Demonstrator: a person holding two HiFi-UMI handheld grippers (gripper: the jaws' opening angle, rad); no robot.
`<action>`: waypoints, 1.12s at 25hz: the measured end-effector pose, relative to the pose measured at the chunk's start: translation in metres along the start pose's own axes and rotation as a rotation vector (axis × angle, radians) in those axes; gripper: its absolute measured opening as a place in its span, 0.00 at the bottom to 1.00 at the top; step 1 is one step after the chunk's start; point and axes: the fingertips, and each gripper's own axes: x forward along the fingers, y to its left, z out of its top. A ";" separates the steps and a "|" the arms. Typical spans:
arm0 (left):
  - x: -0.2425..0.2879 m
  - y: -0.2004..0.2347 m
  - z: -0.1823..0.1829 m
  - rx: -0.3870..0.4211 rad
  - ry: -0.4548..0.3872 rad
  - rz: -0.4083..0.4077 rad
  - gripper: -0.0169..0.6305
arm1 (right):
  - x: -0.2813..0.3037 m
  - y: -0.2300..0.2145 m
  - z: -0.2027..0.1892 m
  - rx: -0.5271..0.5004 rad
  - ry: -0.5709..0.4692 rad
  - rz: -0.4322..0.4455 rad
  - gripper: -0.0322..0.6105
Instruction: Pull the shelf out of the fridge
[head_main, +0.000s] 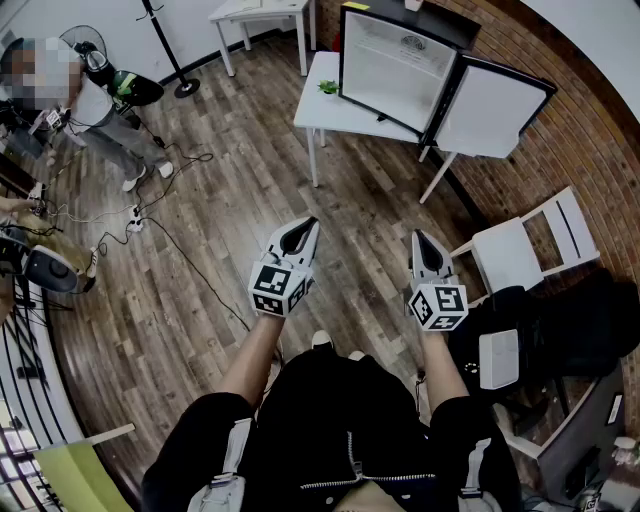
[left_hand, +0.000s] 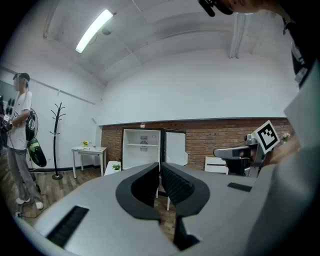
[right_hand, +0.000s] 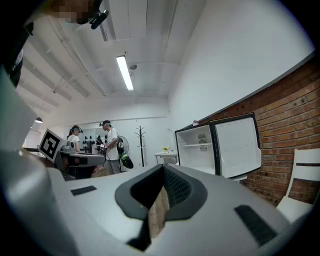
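Observation:
A small white fridge (head_main: 395, 70) stands on a low white table (head_main: 318, 105) by the brick wall, its door (head_main: 495, 105) swung open to the right. Inside it, one thin white shelf (left_hand: 142, 145) spans the upper part, also visible as the shelf (right_hand: 199, 144) in the right gripper view. My left gripper (head_main: 310, 222) and right gripper (head_main: 418, 236) hover side by side over the wooden floor, well short of the fridge. The jaws of the left gripper (left_hand: 160, 165) are shut with nothing in them. The right gripper (right_hand: 163, 167) is likewise shut and empty.
A white folding chair (head_main: 530, 245) stands right of me near dark bags (head_main: 570, 320). A person (head_main: 90, 100) stands far left by a fan; cables (head_main: 150, 215) trail across the floor. A coat stand (head_main: 165, 50), a second table (head_main: 260, 12) and a small plant (head_main: 328, 87) are farther off.

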 end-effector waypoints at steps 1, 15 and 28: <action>-0.001 0.000 0.000 0.001 0.001 0.000 0.07 | -0.001 0.001 0.001 -0.004 -0.004 0.000 0.04; -0.003 0.002 0.000 0.006 0.005 -0.012 0.07 | -0.002 0.007 0.004 -0.004 -0.026 -0.012 0.04; -0.001 0.017 -0.004 0.000 0.003 -0.024 0.07 | 0.015 0.011 -0.003 0.005 -0.010 -0.032 0.04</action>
